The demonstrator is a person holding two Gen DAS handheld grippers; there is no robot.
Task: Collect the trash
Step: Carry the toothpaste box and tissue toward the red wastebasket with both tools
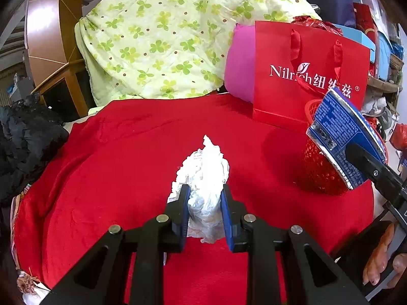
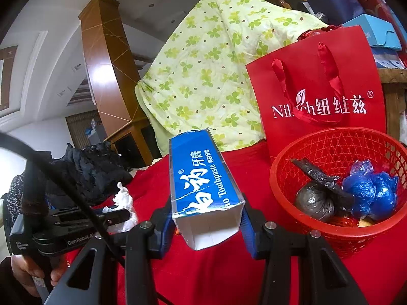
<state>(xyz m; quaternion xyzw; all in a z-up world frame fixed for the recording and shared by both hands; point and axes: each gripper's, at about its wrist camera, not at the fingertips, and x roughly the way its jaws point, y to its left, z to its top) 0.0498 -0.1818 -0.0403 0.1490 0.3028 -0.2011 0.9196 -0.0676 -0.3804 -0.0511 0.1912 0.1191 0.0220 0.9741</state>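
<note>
Both grabs look done: left gripper is clamped on the crumpled white tissue over the red cloth, right gripper pinches the blue toothpaste box, so next I'd carry both over the red basket and let go.

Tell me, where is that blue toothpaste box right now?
The blue toothpaste box is clamped in the right hand-held gripper, just left of the red basket.
</note>
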